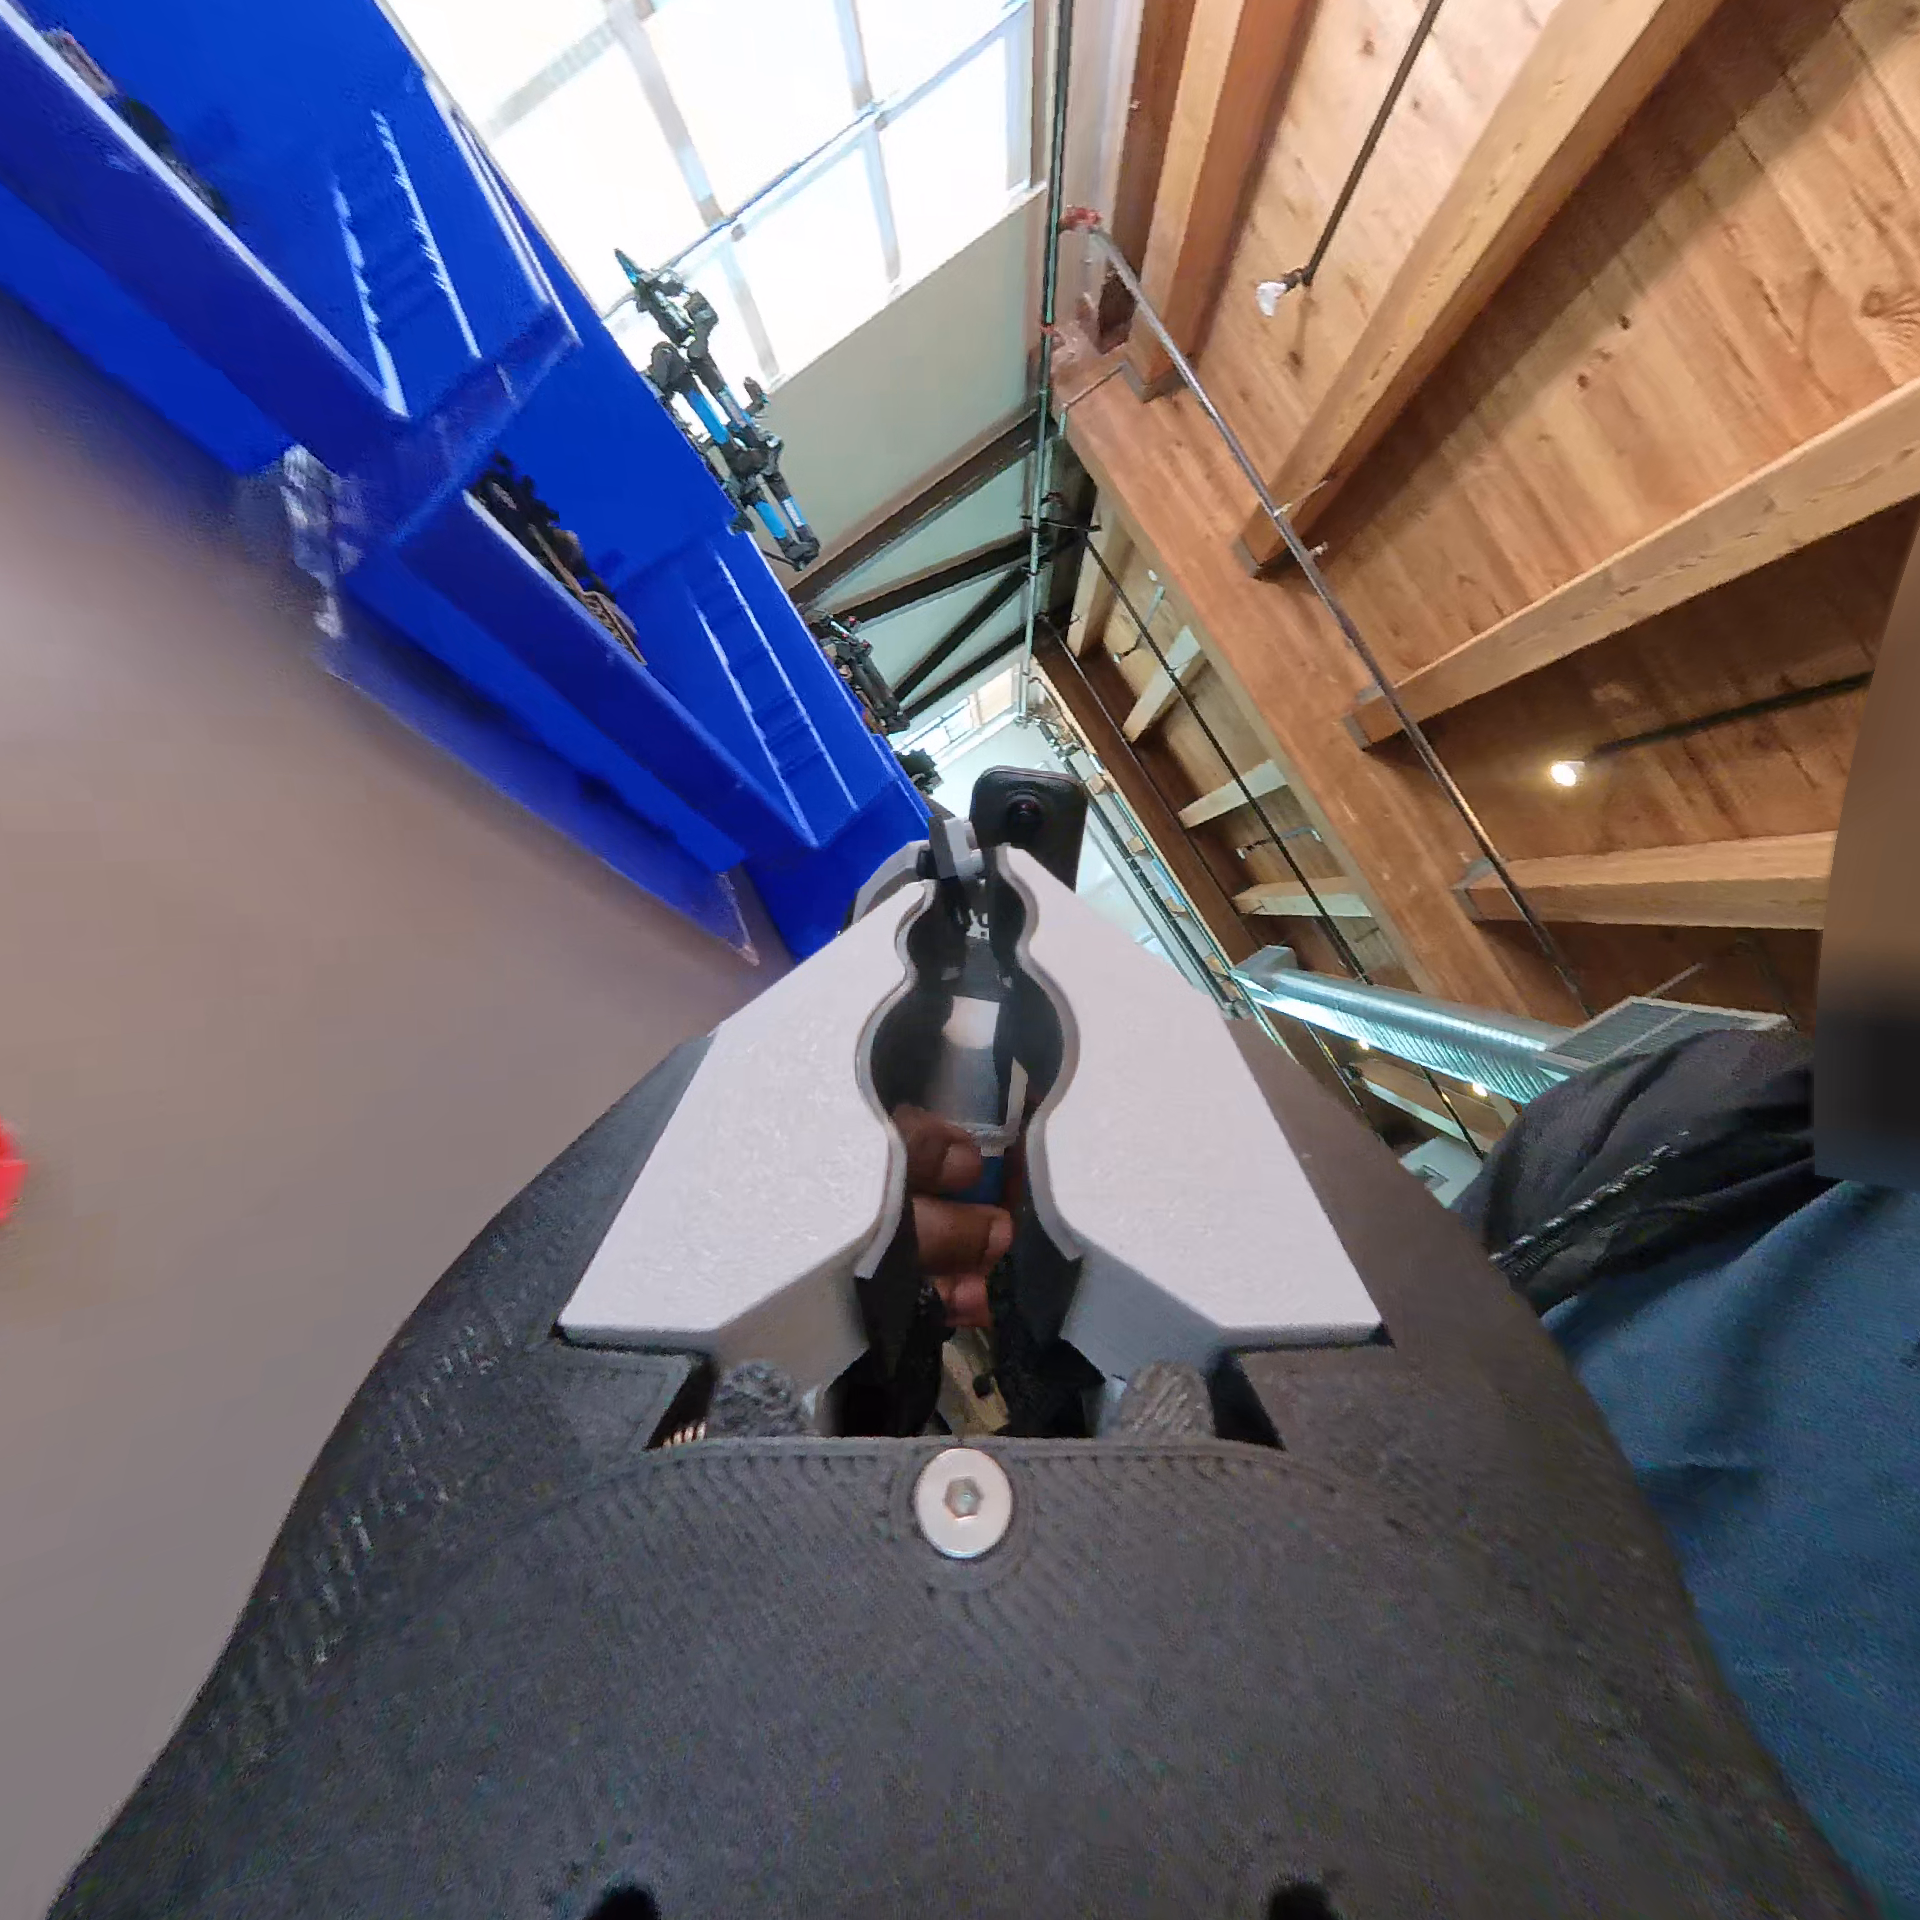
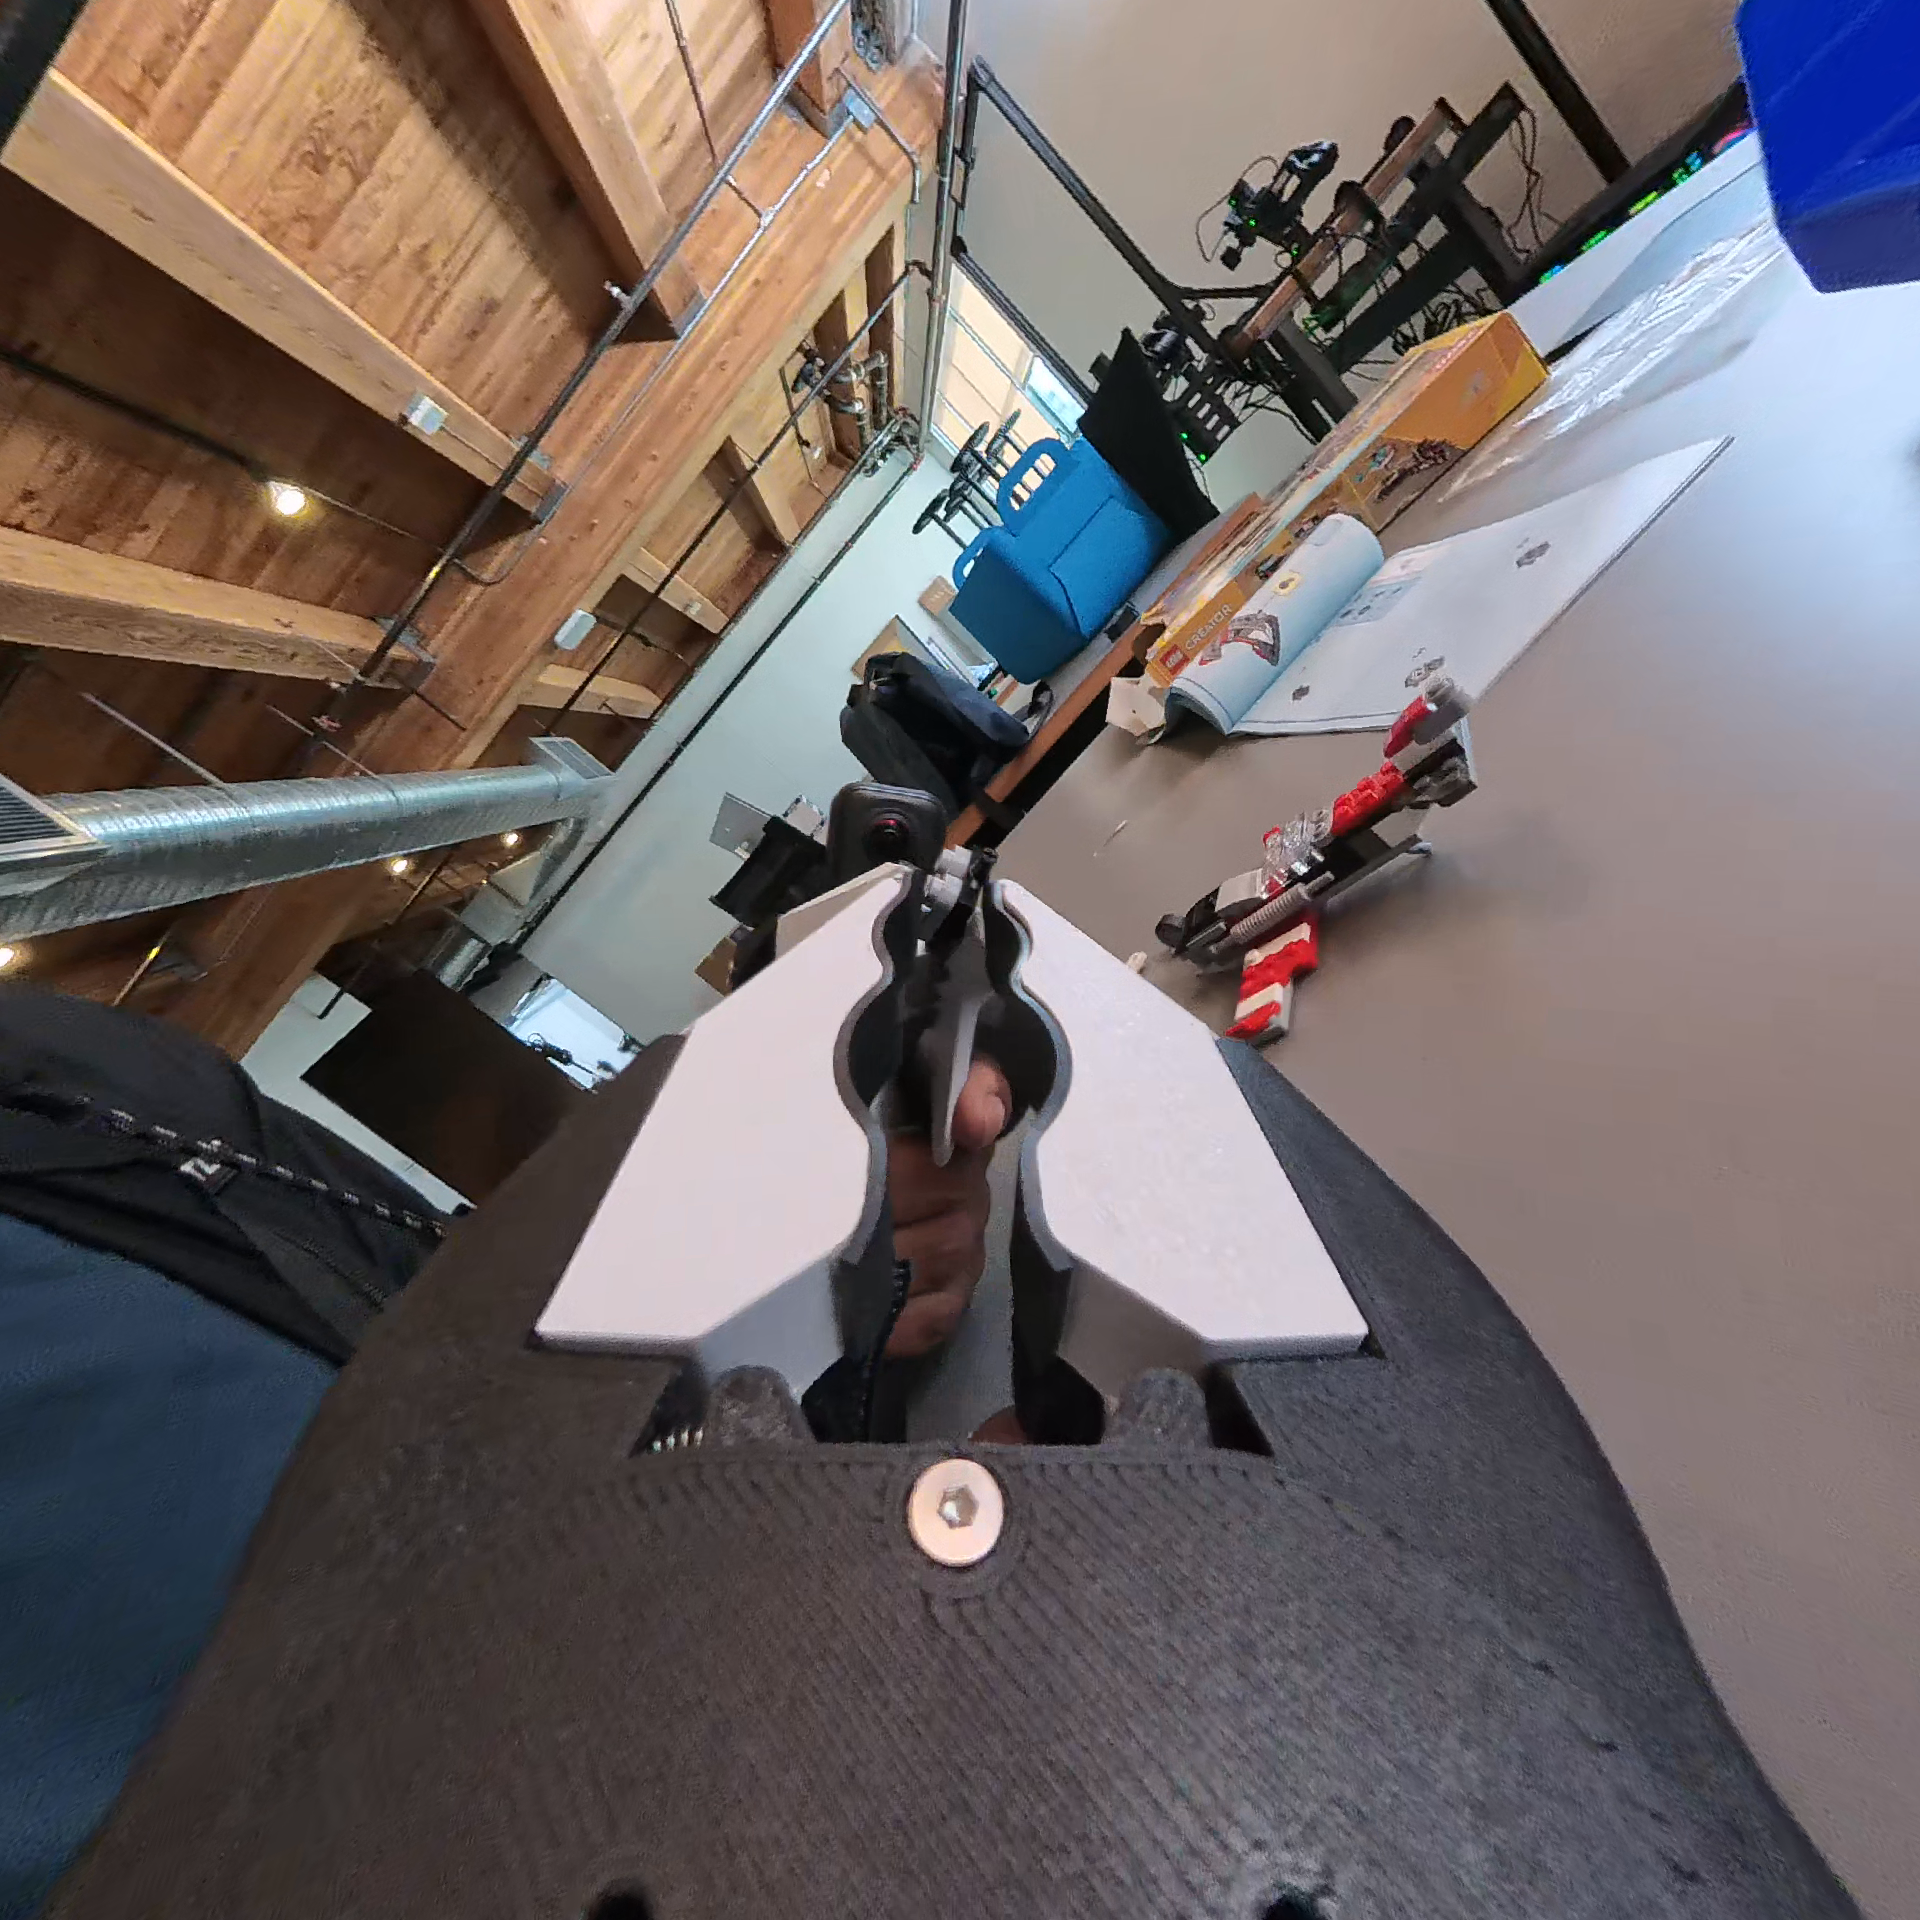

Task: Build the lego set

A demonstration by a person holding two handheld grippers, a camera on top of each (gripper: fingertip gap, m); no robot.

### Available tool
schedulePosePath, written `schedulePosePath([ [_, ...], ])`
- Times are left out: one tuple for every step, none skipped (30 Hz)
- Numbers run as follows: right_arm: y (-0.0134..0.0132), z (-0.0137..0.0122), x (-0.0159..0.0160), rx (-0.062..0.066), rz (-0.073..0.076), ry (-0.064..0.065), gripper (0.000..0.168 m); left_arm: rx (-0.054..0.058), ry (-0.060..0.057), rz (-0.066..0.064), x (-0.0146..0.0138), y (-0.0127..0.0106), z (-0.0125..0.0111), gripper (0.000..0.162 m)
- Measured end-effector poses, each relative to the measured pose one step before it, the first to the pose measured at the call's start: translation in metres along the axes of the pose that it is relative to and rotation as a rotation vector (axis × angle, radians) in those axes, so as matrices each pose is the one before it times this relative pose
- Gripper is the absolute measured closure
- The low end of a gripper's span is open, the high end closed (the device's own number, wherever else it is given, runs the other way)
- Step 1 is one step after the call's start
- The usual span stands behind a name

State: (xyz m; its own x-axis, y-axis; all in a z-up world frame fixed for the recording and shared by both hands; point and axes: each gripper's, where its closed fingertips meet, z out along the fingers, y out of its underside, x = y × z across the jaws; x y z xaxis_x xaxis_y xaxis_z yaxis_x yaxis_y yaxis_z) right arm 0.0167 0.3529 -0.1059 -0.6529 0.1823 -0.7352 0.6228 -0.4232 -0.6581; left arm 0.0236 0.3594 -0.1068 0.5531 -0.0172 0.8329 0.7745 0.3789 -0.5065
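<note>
Small grey/black lego piece (image 1: 951, 868), knobbly w/ pins, pinched at tips of both grippers, left gripper (image 1: 961, 894) & right gripper (image 2: 951, 883) clamped on it, held above matte grey worktop (image 2: 1558, 1143). Red/white/black part-built model (image 2: 1340, 831) lies on worktop beside glossy booklet (image 2: 1455, 613).

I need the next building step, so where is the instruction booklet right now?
In the right wrist view, the open instruction booklet lies on the grey table, between the yellow set box and the partly built red model.
</note>
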Motion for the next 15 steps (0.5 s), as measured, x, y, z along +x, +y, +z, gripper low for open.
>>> schedulePosePath([
  [-0.00059,0.00478,0.00134,-0.0057,-0.0039,0.0032,0.154,0.0034,-0.0103,0.0066,-0.00117,-0.00407,-0.00261,0.153],
  [-0.00063,0.00437,0.00189,-0.0038,-0.0060,0.0086,0.151,0.0047,-0.0075,0.0060,-0.00054,-0.00379,-0.00281,0.153],
  [-0.00007,0.00414,0.00142,-0.0059,-0.0068,0.0070,0.148,0.0069,-0.0075,0.0016,-0.00046,-0.00315,-0.00284,0.154],
  [0.00045,0.00398,0.00069,-0.0072,-0.0025,0.0047,0.146,0.0097,-0.0058,-0.0047,-0.00040,-0.00291,-0.00302,0.154],
  [0.00034,0.00377,-0.00062,-0.0085,0.0020,0.0011,0.145,0.0134,0.0006,-0.0132,0.00038,-0.00257,-0.00302,0.154],
  [0.00004,0.00350,-0.00145,-0.0084,-0.0036,0.0038,0.142,0.0169,0.0071,-0.0197,0.00149,-0.00262,-0.00291,0.153],
  [-0.00050,0.00269,-0.00201,-0.0073,-0.0125,0.0090,0.140,0.0190,0.0100,-0.0214,0.00198,-0.00267,-0.00272,0.154],
  [-0.00090,0.00169,-0.00235,-0.0069,-0.0182,0.0119,0.139,0.0217,0.0093,-0.0210,0.00180,-0.00340,-0.00264,0.153],
  [-0.00069,0.00053,-0.00252,-0.0077,-0.0160,0.0131,0.136,0.0236,0.0079,-0.0214,0.00152,-0.00405,-0.00248,0.153],
  [-0.00043,-0.00088,-0.00328,-0.0029,-0.0123,0.0080,0.134,0.0198,0.0086,-0.0210,0.00164,-0.00395,-0.00210,0.153],
  [-0.00070,-0.00228,-0.00326,0.0070,-0.0077,0.0060,0.133,0.0161,0.0059,-0.0165,0.00135,-0.00346,-0.00162,0.154],
  [-0.00083,-0.00323,-0.00220,0.0143,-0.0049,0.0107,0.132,0.0122,0.0011,-0.0095,0.00067,-0.00275,-0.00124,0.153],
  [-0.00011,-0.00363,-0.00156,0.0128,-0.0065,0.0115,0.132,0.0073,-0.0029,-0.0031,0.00008,-0.00176,-0.00077,0.153],
  [0.00082,-0.00387,-0.00035,0.0068,-0.0137,0.0165,0.132,0.0056,-0.0086,0.0011,-0.00083,-0.00108,-0.00057,0.153],
  [0.00160,-0.00401,0.00195,0.0009,-0.0259,0.0312,0.132,0.0050,-0.0112,0.0042,-0.00117,-0.00038,-0.00063,0.153],
])
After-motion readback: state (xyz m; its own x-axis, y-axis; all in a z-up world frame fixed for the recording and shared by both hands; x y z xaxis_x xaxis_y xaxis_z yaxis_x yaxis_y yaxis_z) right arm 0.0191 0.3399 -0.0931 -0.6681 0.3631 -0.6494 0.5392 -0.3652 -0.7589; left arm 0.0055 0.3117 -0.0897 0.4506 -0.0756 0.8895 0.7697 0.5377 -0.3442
